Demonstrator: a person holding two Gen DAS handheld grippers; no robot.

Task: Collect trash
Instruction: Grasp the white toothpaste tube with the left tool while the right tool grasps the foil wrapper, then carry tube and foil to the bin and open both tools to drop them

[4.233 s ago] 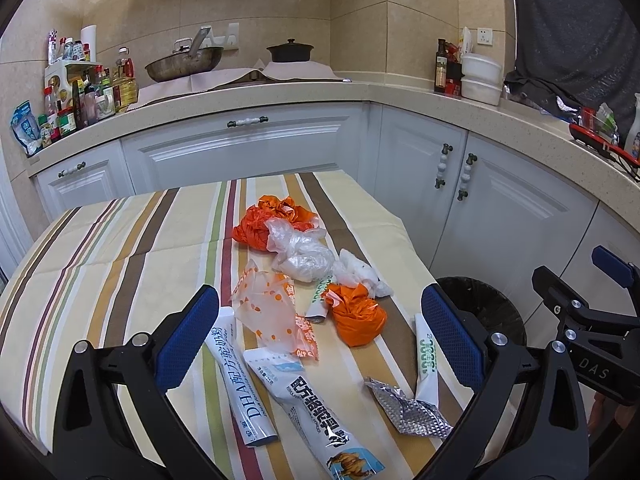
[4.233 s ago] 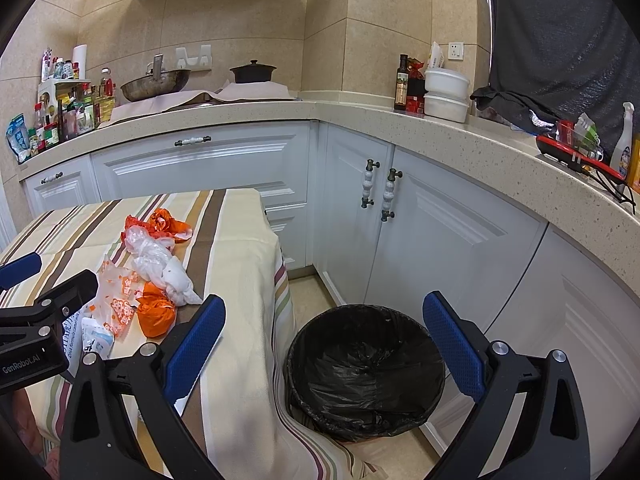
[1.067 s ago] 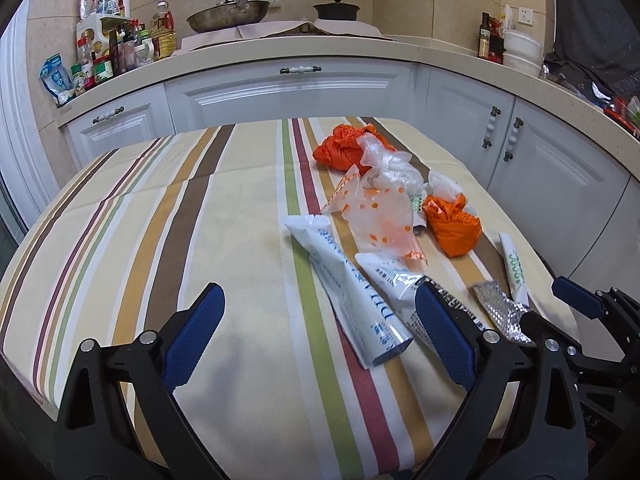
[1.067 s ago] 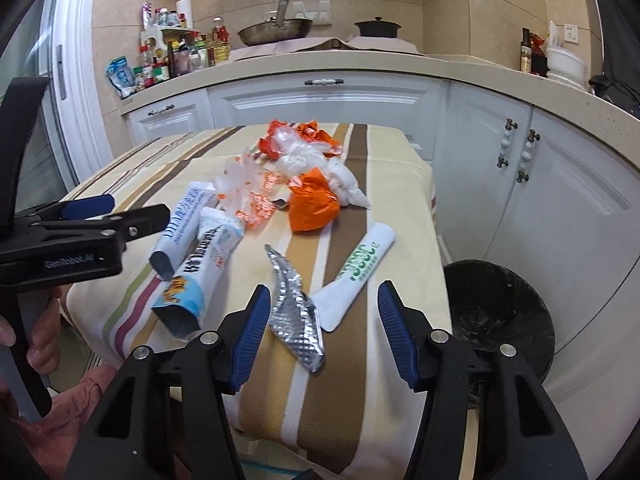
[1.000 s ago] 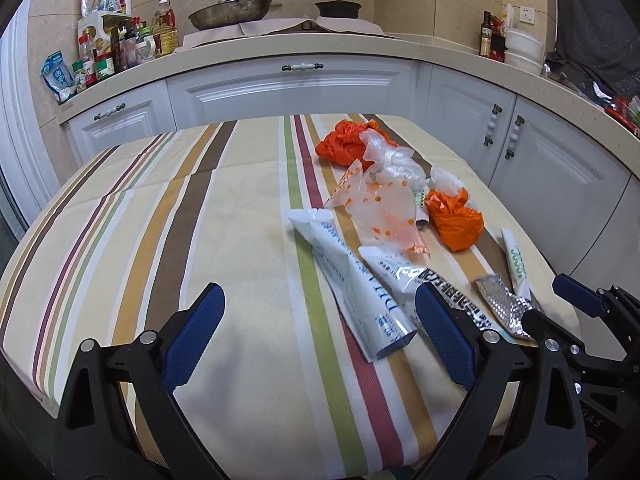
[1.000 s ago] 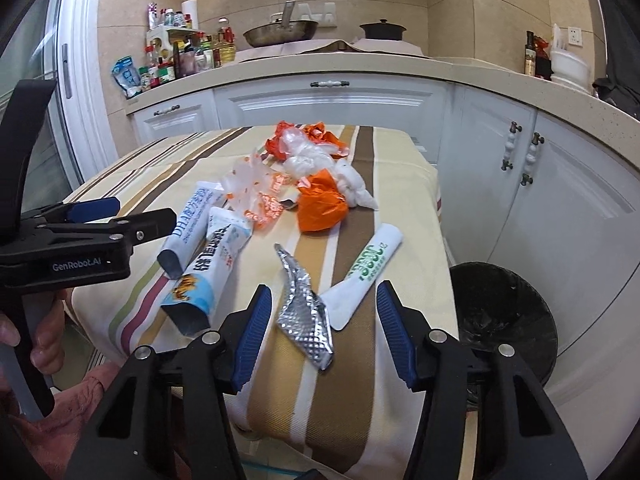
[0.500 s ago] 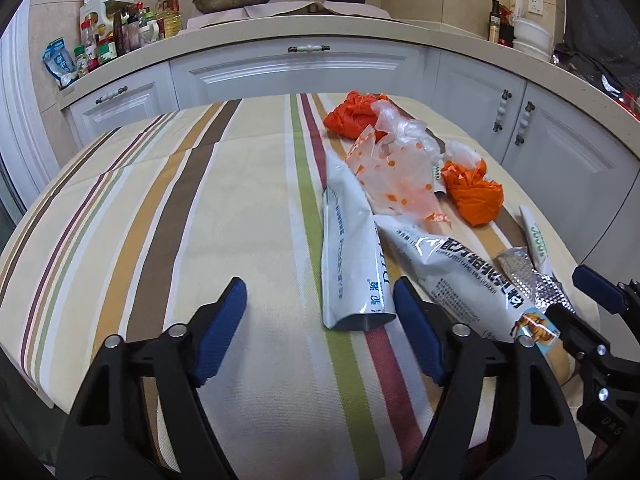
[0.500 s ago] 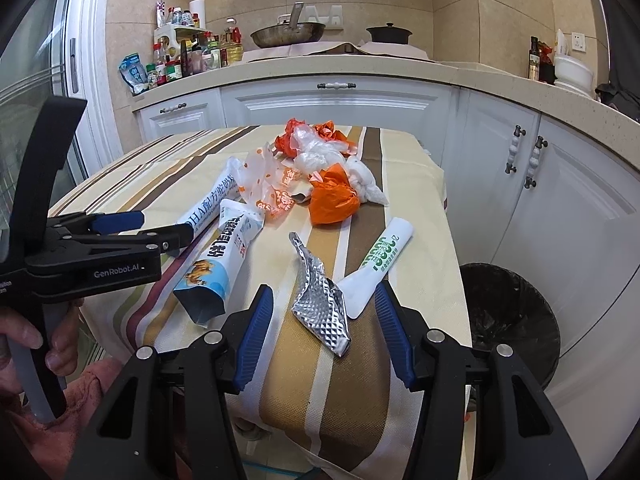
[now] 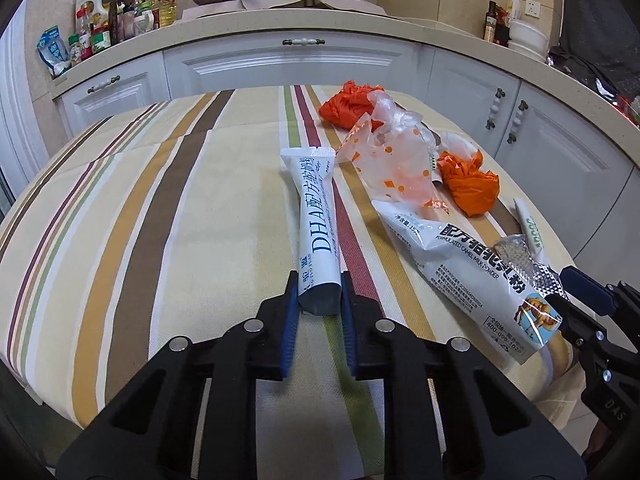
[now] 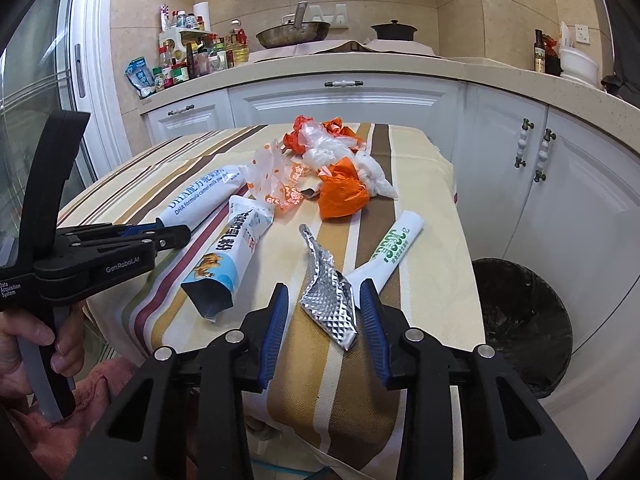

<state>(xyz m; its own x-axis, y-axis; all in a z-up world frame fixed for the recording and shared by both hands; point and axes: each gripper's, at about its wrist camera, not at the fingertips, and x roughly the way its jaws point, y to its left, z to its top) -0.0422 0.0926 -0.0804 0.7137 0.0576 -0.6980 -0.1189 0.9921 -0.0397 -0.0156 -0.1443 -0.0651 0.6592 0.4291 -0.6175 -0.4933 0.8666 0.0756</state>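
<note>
My left gripper (image 9: 319, 286) is shut on the near end of a white DHA pouch (image 9: 316, 220) that lies on the striped table; it also shows in the right wrist view (image 10: 200, 198). My right gripper (image 10: 324, 300) is open, its jaws either side of a crumpled silver foil wrapper (image 10: 328, 300). Beside it lie a white tube with green print (image 10: 394, 246), a camel milk powder pouch (image 10: 228, 256), orange bags (image 10: 342, 196) and clear plastic bags (image 10: 276, 184). A black-lined trash bin (image 10: 524, 320) stands on the floor at the right.
The striped tablecloth (image 9: 160, 208) covers the table, whose near edge is close under both grippers. White cabinets (image 10: 560, 184) and a counter with bottles (image 10: 192, 60), a wok and a pot run behind and to the right.
My left gripper moved in and closed on the DHA pouch's near end. My right gripper narrowed around the foil wrapper and moved slightly closer.
</note>
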